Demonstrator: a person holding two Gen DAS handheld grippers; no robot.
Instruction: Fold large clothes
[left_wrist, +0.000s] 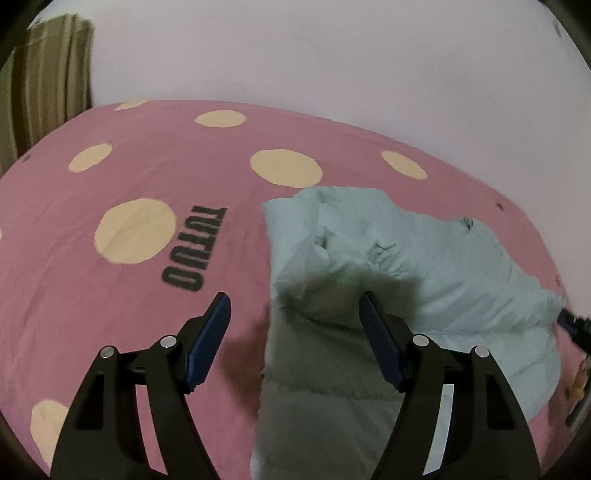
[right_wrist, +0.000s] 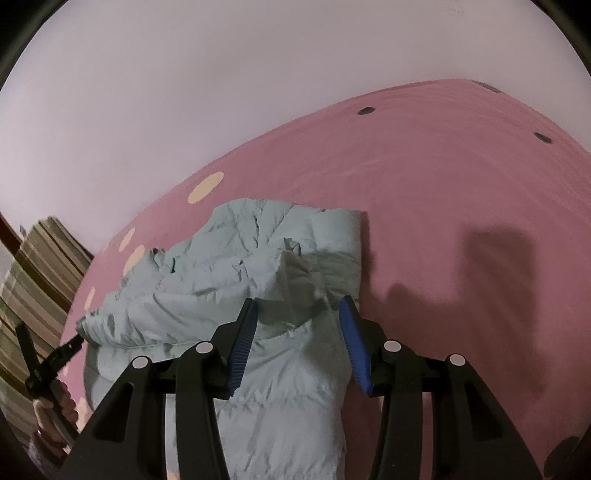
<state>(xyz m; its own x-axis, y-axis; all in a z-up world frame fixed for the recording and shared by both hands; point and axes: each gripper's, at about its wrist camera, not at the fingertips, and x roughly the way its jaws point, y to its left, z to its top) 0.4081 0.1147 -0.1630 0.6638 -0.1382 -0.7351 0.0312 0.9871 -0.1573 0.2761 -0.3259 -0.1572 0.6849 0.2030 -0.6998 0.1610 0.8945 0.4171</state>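
A pale mint-green puffer jacket (left_wrist: 424, 280) lies crumpled and partly folded on a pink bedspread (left_wrist: 110, 295); it also shows in the right wrist view (right_wrist: 229, 273). My left gripper (left_wrist: 295, 306) is open and empty, hovering over the jacket's left edge. My right gripper (right_wrist: 297, 308) is open and empty, above the jacket's right part, one finger on each side of a raised fold. The left gripper and the hand holding it also show in the right wrist view (right_wrist: 48, 365), at the jacket's far left end.
The bedspread has cream dots (left_wrist: 284, 168) and black "TUTUUO" lettering (left_wrist: 192, 251). A white wall (left_wrist: 332, 55) runs behind the bed. A striped curtain (left_wrist: 48, 81) hangs at the far left. Open bedspread (right_wrist: 461, 206) lies right of the jacket.
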